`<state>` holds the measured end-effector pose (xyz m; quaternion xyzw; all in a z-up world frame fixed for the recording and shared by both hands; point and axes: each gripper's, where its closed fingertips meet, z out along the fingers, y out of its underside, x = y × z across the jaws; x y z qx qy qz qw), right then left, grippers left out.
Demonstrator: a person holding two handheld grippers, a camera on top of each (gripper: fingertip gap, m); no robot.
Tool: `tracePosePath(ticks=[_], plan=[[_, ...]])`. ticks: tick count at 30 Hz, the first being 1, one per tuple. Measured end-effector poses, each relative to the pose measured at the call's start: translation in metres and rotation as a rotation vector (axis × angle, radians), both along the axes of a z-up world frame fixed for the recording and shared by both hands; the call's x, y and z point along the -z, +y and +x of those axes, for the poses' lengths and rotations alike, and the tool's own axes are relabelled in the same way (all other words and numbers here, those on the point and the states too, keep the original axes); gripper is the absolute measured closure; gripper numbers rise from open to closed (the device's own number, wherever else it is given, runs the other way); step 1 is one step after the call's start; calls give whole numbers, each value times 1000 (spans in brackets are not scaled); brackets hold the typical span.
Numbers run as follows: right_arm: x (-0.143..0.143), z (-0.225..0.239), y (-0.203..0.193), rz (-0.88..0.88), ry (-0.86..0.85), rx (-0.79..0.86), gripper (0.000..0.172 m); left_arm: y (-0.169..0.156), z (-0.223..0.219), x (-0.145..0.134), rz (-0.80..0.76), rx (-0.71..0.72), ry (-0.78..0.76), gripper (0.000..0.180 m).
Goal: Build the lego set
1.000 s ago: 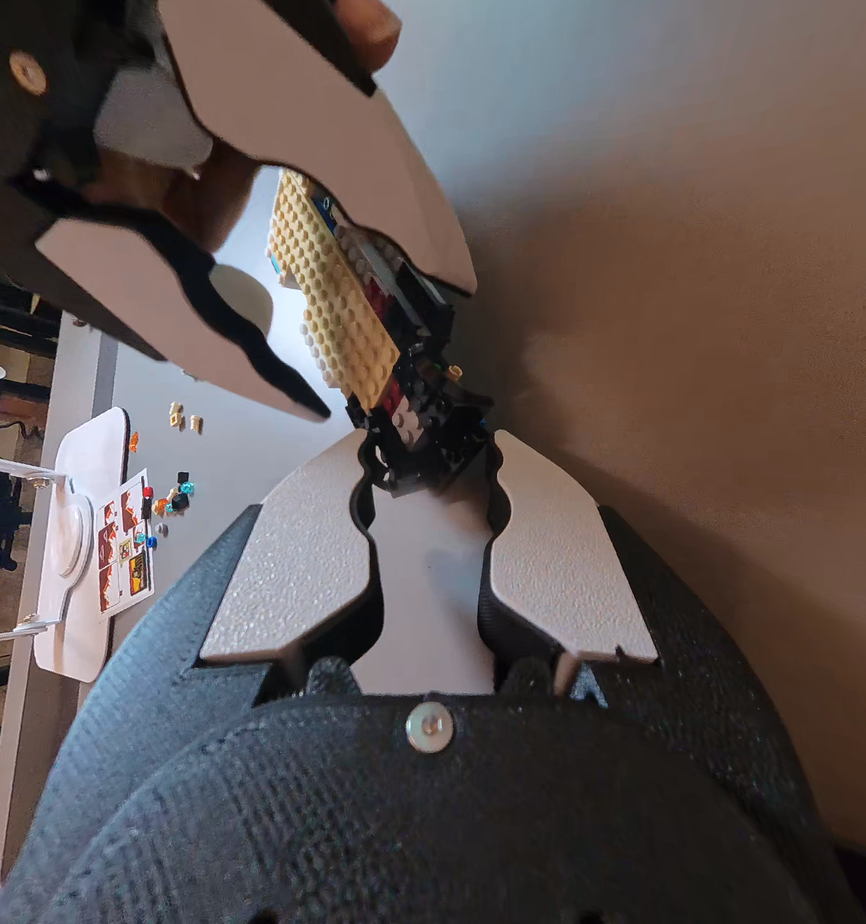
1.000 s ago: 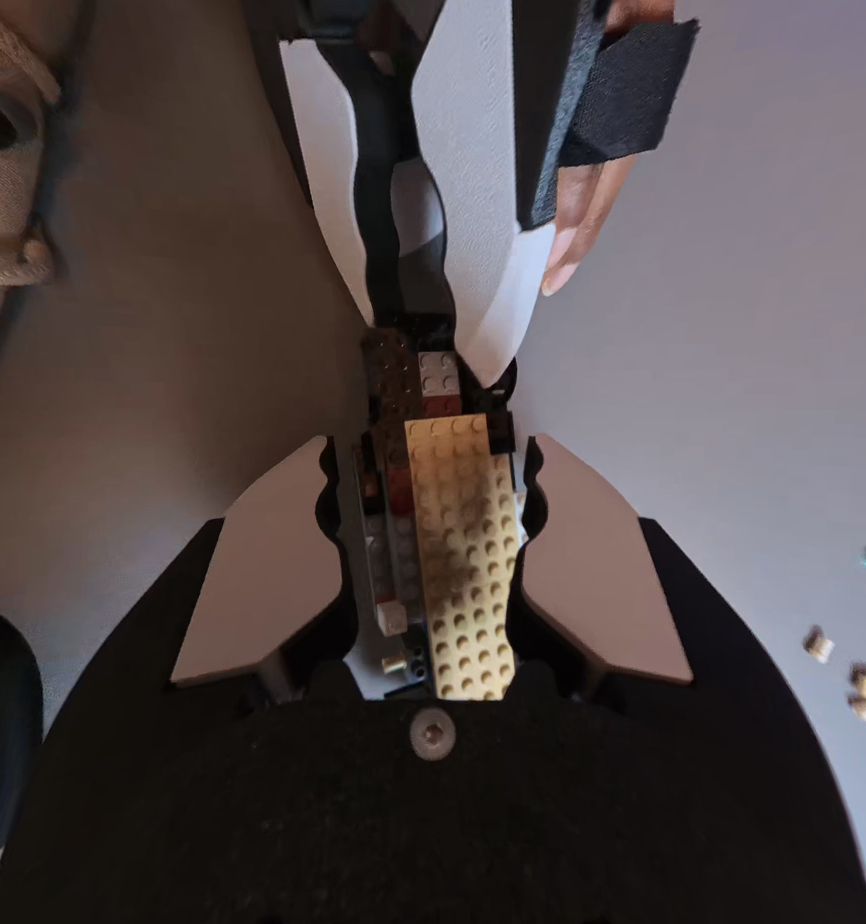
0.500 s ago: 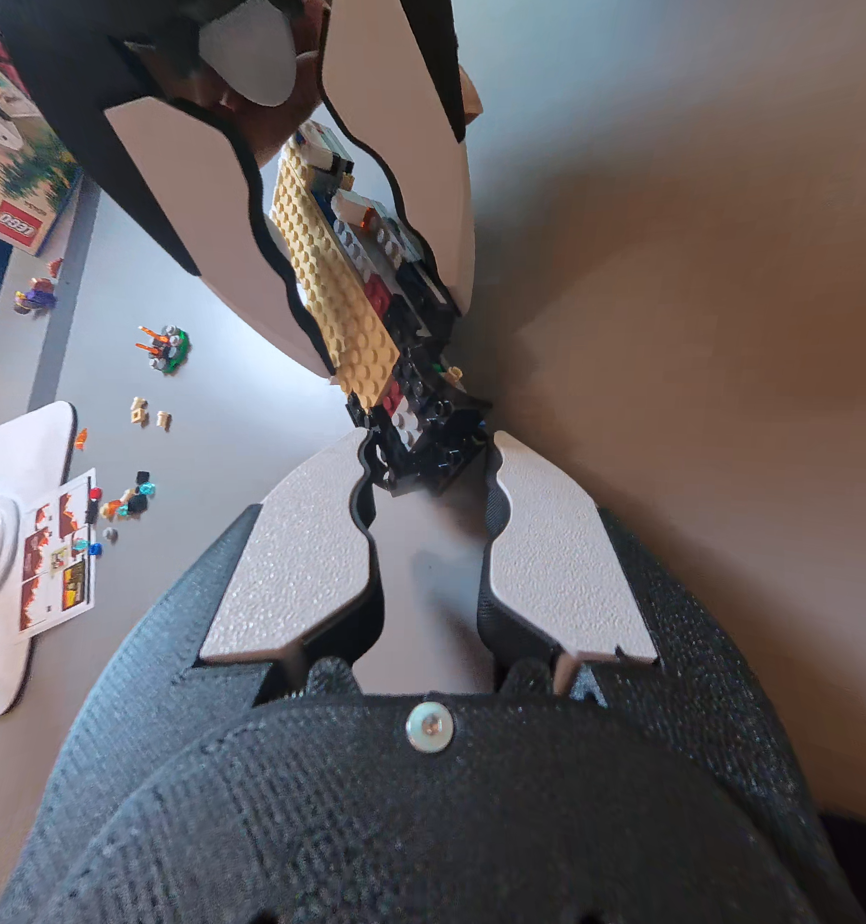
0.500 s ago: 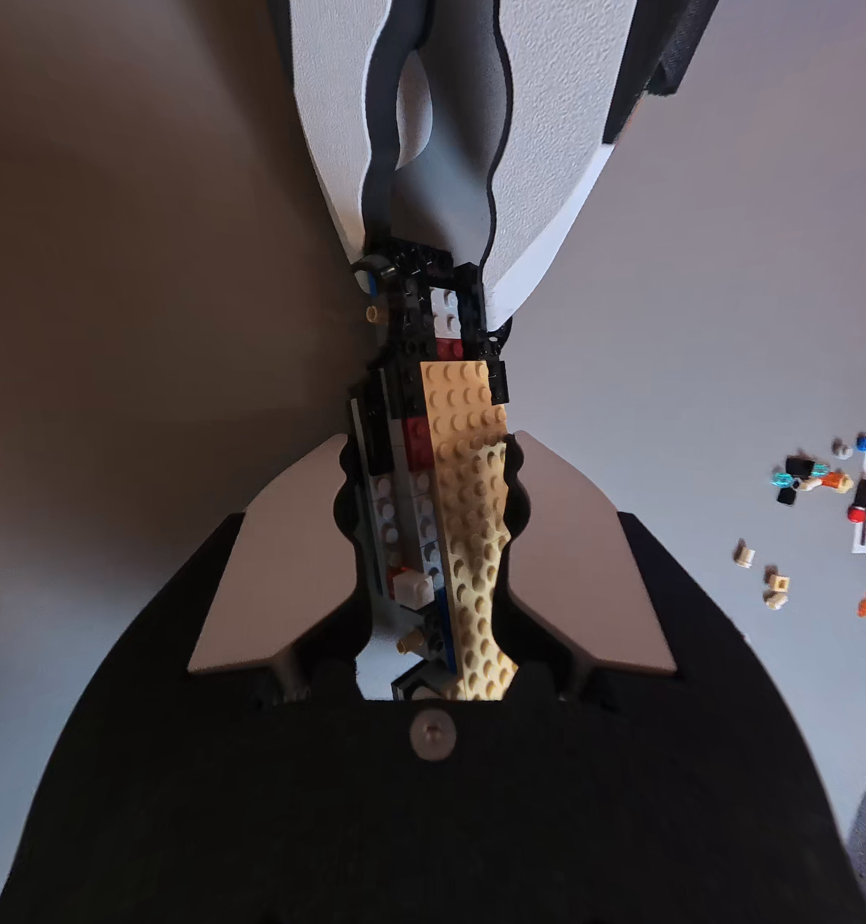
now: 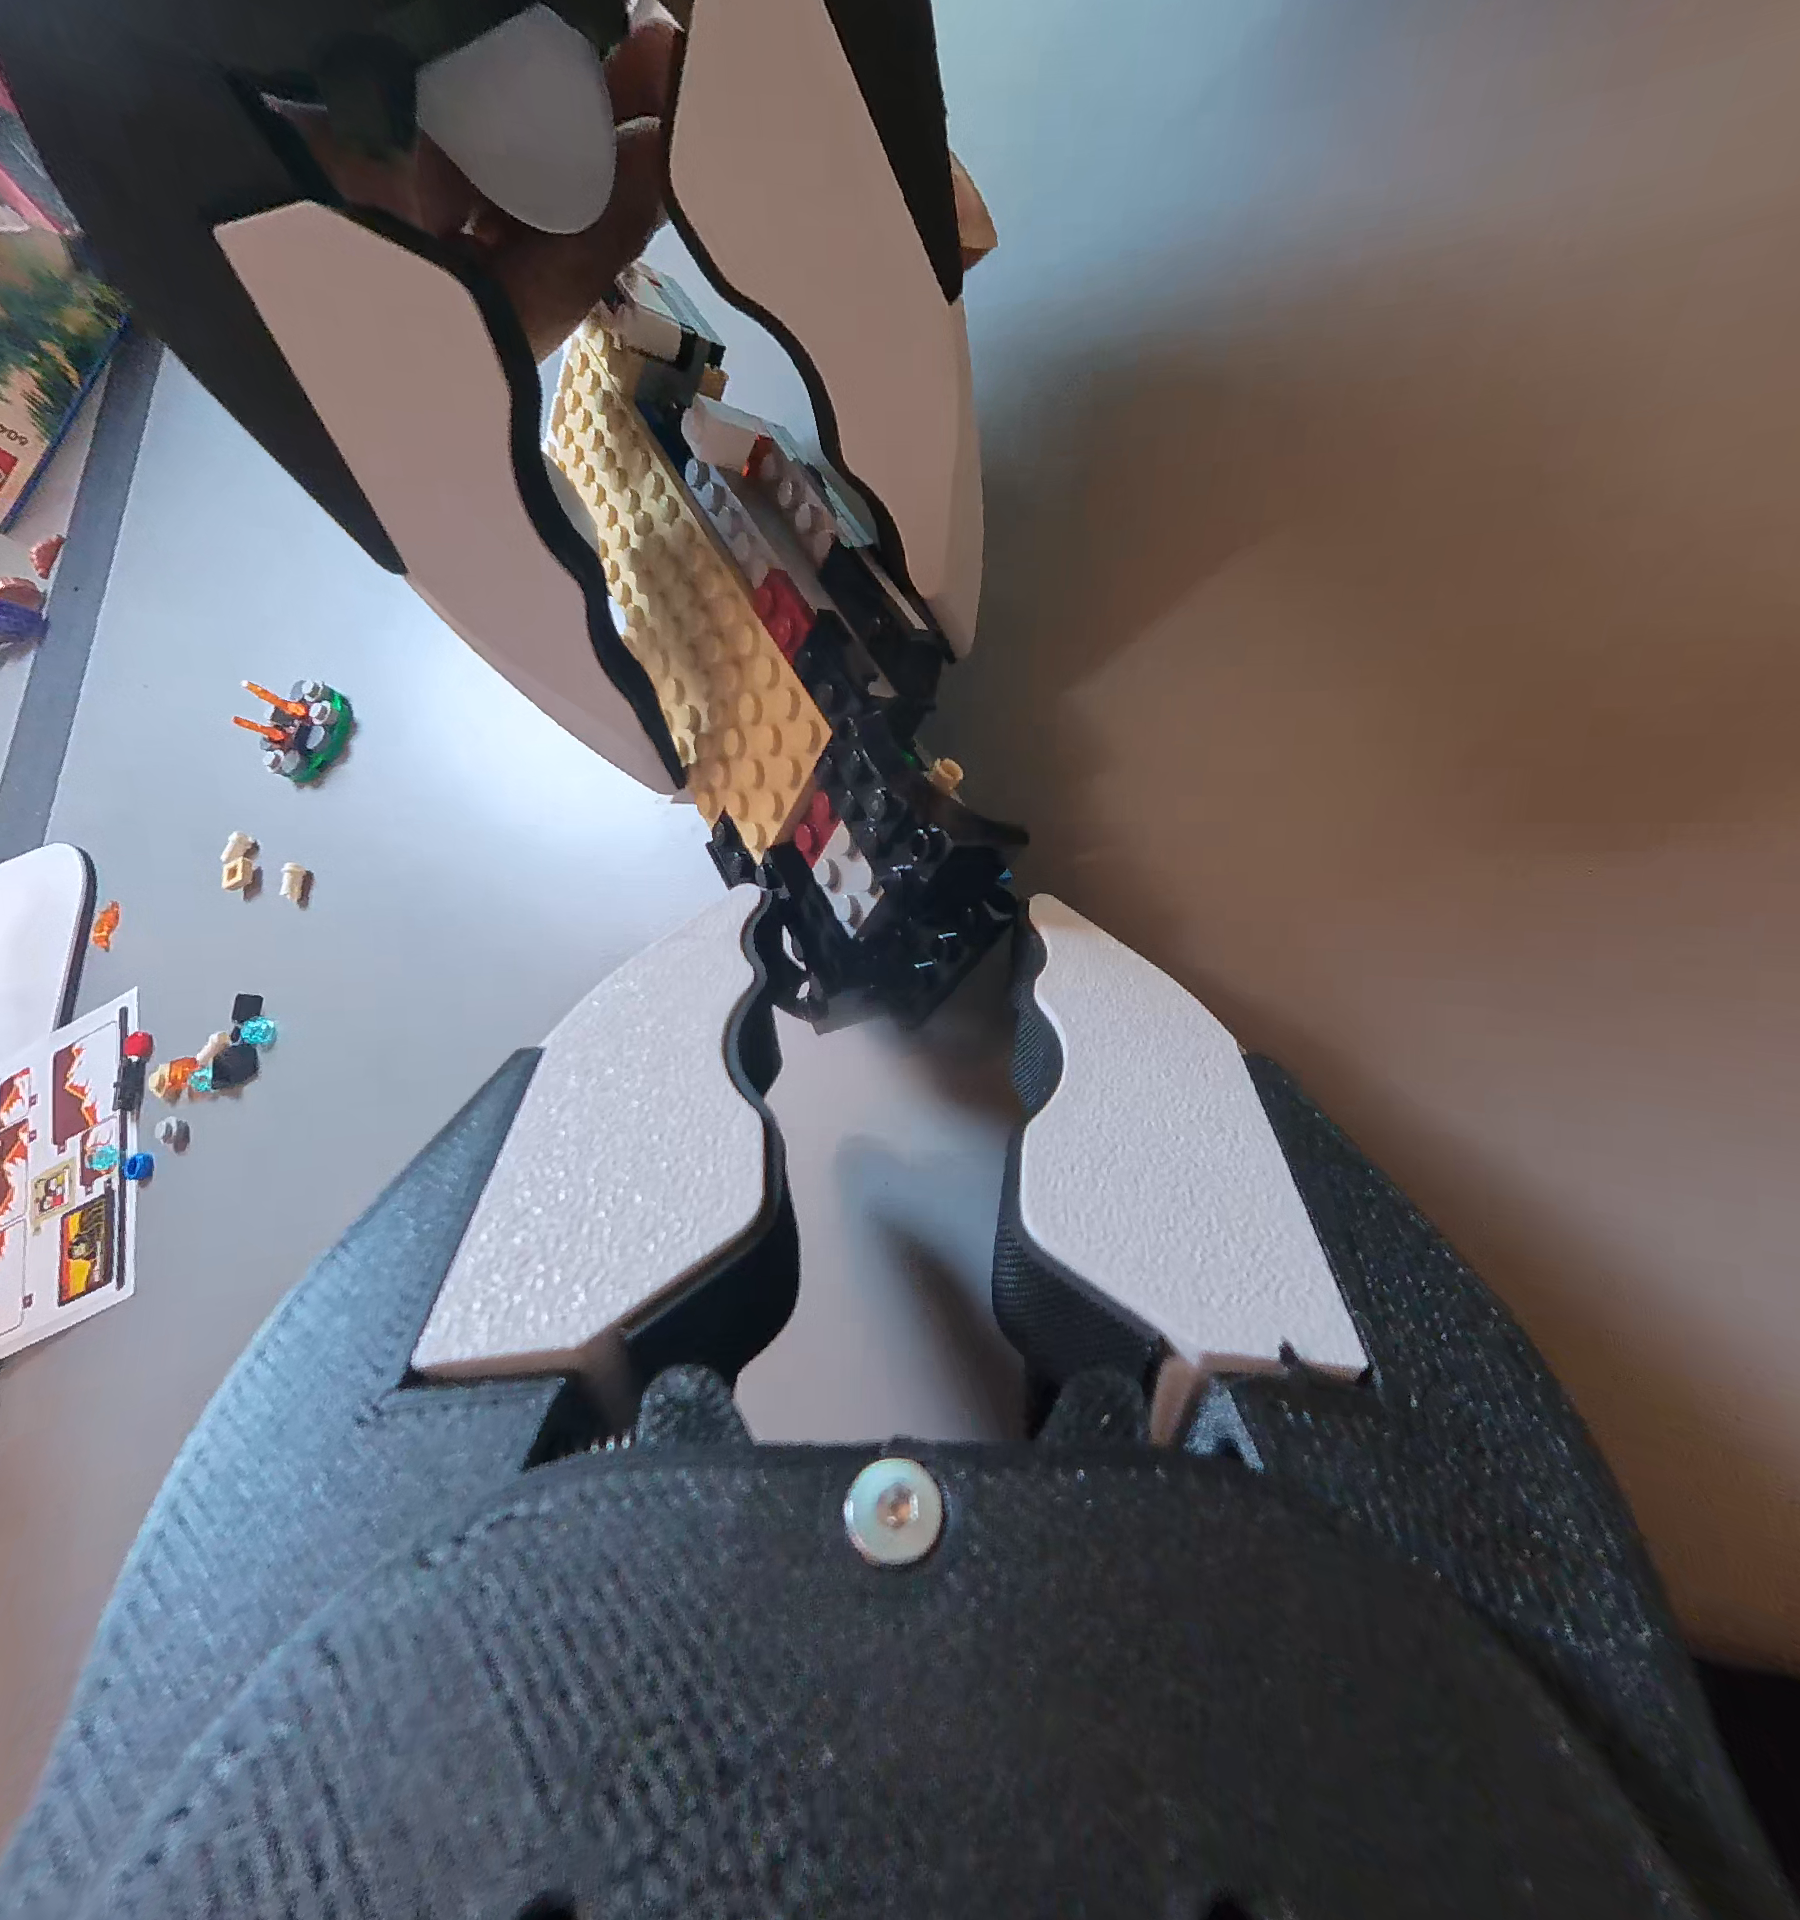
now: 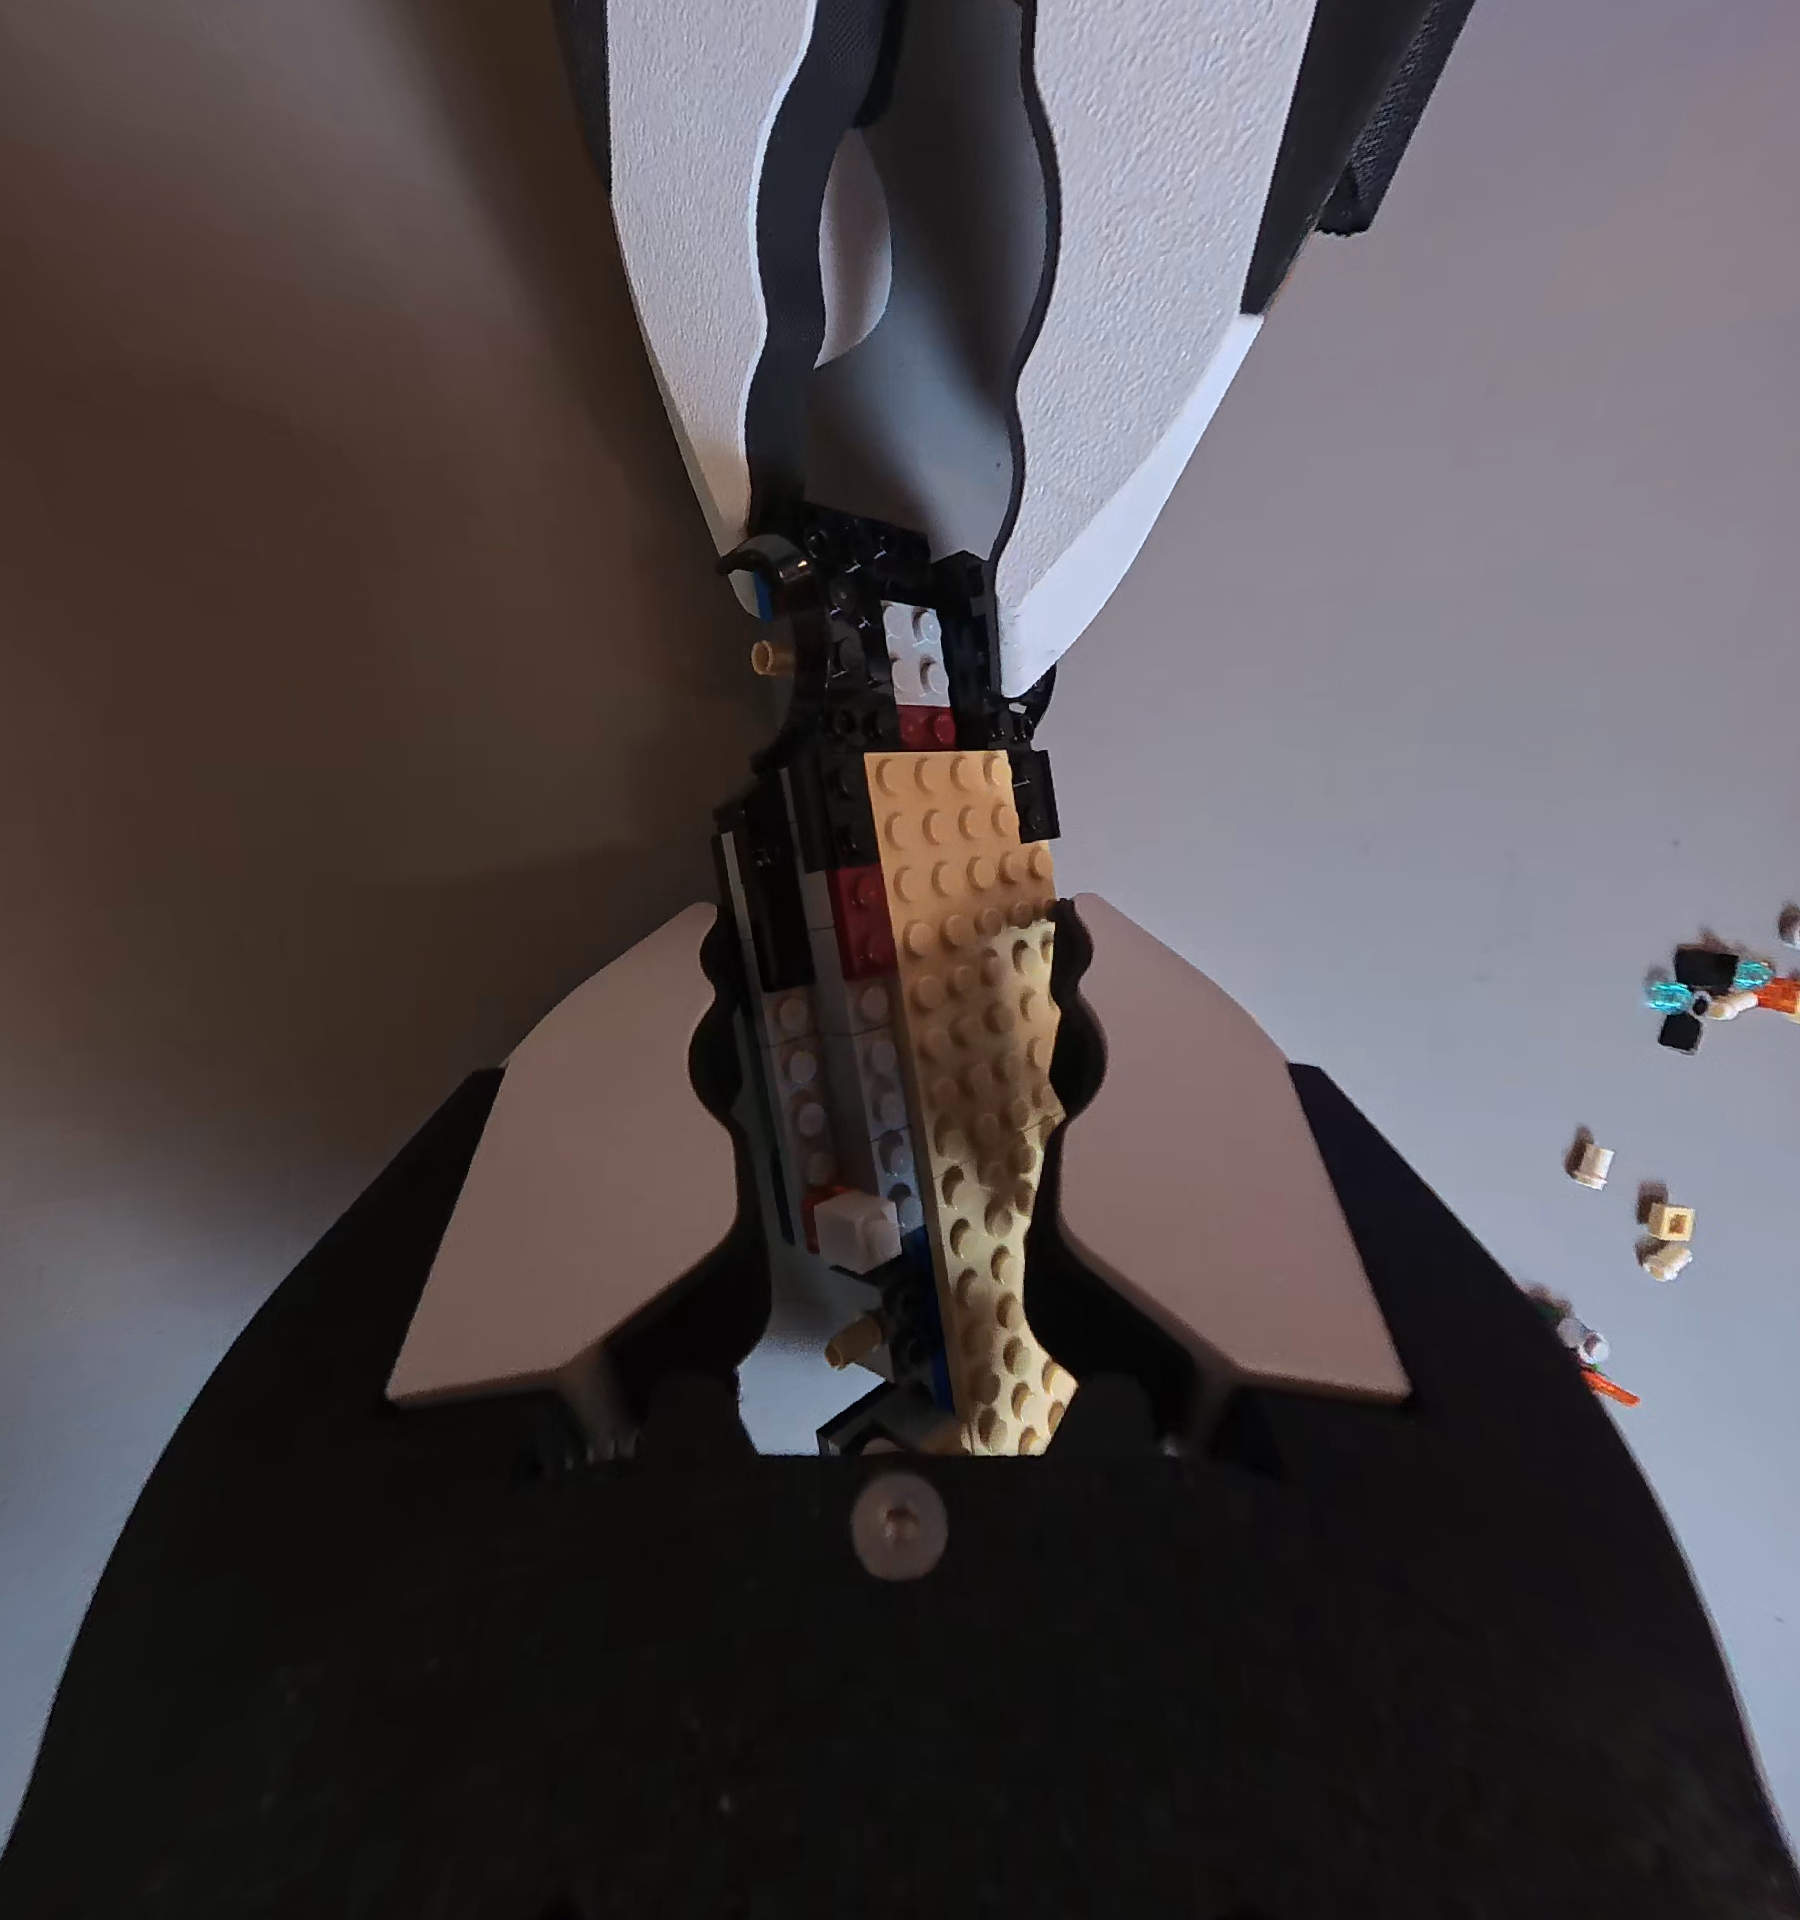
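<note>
Grey table [image 5: 408, 831], brick model [image 6: 937, 987] between both fingers

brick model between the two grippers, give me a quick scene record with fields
held item: long toy-brick model, tan studded plate on top, black, red and grey bricks beneath
left gripper: fingertips clamp the model's black end
right gripper: pads press both long sides of the model
surface: grey tabletop
loose parts: small scattered bricks, green round piece with orange spikes
paper: sticker sheet
far corner: printed box
</note>
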<state>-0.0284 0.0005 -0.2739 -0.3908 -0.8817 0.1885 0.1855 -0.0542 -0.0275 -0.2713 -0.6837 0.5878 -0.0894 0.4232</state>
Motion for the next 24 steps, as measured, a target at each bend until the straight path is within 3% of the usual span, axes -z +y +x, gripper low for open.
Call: tracePosePath(ticks=[20, 24], plan=[[2, 3, -4, 40, 45, -9, 113, -5, 5, 0, 212, 78, 101, 146], [3, 5, -5, 118, 39, -42, 113, -8, 9, 2, 287, 108, 150, 151]])
